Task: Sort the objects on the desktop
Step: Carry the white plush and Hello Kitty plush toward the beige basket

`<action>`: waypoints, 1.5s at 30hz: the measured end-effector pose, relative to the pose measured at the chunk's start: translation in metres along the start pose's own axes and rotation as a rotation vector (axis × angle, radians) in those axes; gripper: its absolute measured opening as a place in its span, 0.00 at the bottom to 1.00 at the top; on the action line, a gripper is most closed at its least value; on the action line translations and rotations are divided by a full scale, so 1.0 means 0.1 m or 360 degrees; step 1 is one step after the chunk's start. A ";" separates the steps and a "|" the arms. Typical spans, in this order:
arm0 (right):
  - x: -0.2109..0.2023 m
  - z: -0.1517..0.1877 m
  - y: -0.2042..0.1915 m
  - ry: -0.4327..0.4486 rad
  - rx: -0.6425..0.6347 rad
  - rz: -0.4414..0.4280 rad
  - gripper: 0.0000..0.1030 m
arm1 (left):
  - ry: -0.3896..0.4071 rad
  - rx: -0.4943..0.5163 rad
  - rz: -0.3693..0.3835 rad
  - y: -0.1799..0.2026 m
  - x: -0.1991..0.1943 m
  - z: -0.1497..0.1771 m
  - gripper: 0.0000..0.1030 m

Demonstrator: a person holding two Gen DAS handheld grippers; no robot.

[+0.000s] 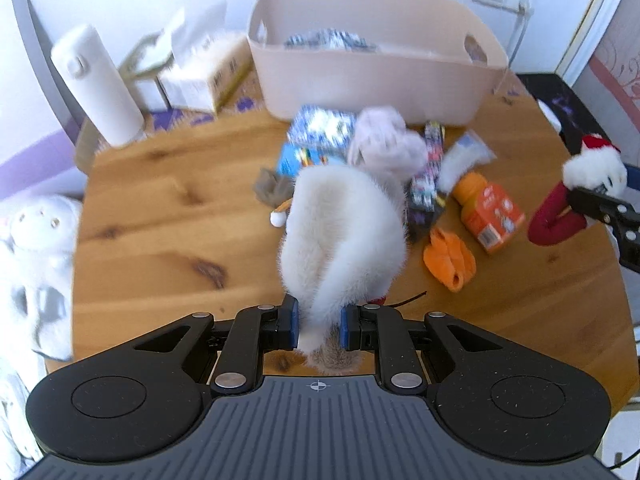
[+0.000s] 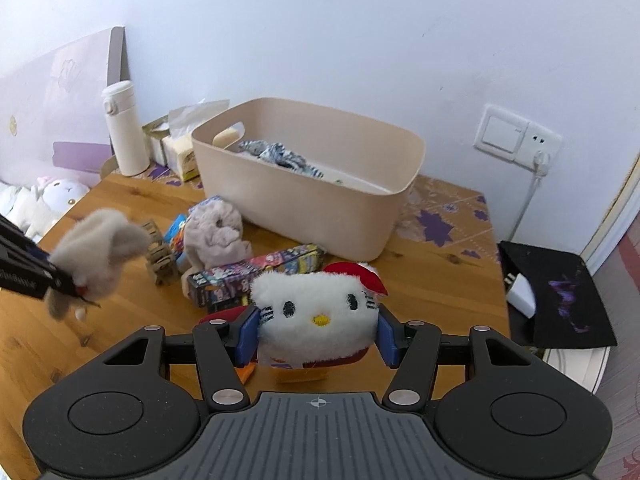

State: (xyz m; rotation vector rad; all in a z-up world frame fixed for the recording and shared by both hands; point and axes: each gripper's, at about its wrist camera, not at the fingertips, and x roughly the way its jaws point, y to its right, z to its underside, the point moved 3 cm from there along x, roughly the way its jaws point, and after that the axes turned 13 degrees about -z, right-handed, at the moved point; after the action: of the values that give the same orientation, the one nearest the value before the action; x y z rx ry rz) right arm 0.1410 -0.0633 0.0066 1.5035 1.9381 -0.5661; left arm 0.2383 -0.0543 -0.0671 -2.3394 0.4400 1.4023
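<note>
From your left wrist camera, your left gripper [image 1: 319, 328] is pinched on the narrow end of a fluffy white-and-grey plush toy [image 1: 340, 232], which stretches away from the blue pads above the wooden table [image 1: 160, 208]; beyond it lie an orange bottle [image 1: 490, 210] and other clutter, with the beige bin [image 1: 376, 76] at the far edge. From your right wrist camera, your right gripper [image 2: 316, 338] clamps a white cat plush with a red bow [image 2: 320, 308] by its head, face towards you, off the tabletop; the bin sits behind it, well apart.
</note>
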 end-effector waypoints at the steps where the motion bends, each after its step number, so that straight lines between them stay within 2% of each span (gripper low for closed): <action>1: -0.02 -0.01 0.01 0.0007 -0.0004 0.0004 0.53 | 0.0021 -0.0003 -0.0006 -0.02 -0.03 -0.04 0.18; 16: -0.15 -0.50 0.21 0.0146 -0.0089 0.0081 0.53 | 0.0345 0.0013 -0.0070 -0.23 -0.44 -0.80 0.18; 26: -0.06 -0.84 0.28 0.0222 -0.0164 0.0143 0.53 | 0.0470 0.0042 -0.0096 -0.26 -0.40 -1.34 0.18; 33: 0.11 -1.08 0.37 0.0235 -0.0190 0.0190 0.53 | 0.0550 0.0101 -0.0127 -0.14 -0.23 -1.66 0.18; 39: 0.42 -1.31 0.44 0.0211 -0.0263 0.0239 0.53 | 0.0542 0.0099 -0.0107 -0.02 0.05 -1.94 0.18; 45: 0.76 -1.41 0.48 0.0157 -0.0287 0.0260 0.53 | 0.0447 0.0140 -0.0116 0.13 0.51 -2.12 0.18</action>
State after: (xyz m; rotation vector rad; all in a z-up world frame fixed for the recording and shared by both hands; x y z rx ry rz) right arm 0.1454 0.0961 0.0568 1.5799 1.8622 -0.2435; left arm 0.4187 -0.1688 -0.0227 -2.4610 0.4780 1.0041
